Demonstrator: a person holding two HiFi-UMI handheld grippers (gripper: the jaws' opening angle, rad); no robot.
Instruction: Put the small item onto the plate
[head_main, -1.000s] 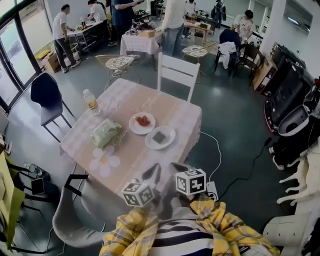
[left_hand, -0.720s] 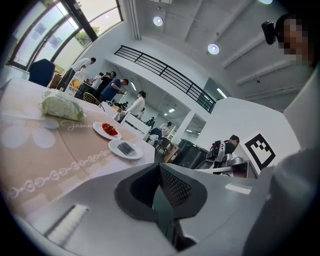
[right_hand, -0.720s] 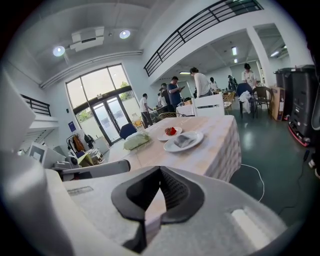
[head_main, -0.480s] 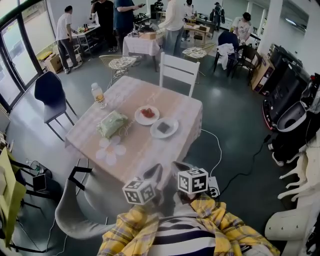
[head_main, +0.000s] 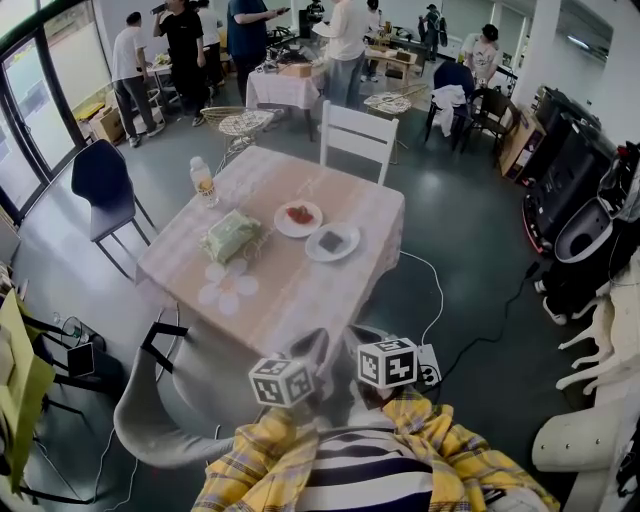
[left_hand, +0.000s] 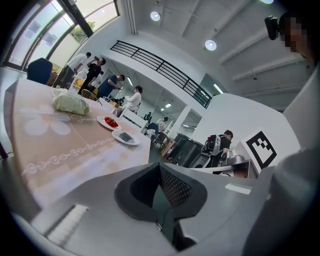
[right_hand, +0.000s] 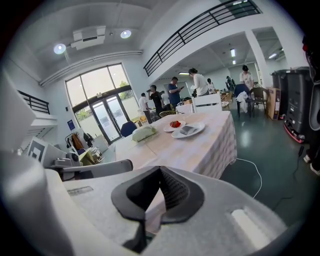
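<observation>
Pink-clothed table (head_main: 280, 300): small red item (head_main: 300, 214) on far plate (head_main: 281, 223), dark square (head_main: 331, 241) on near plate (head_main: 352, 236), mid-table. Clenched and empty, left gripper (left_hand: 160, 186) and right gripper (right_hand: 160, 189) short of table's near edge. Whole transfer seemingly ahead.

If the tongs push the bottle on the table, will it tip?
Probably: the bottle stands upright, tall and narrow, so a high push may topple it. It looks plastic, so likely light, perhaps slippery.
</observation>
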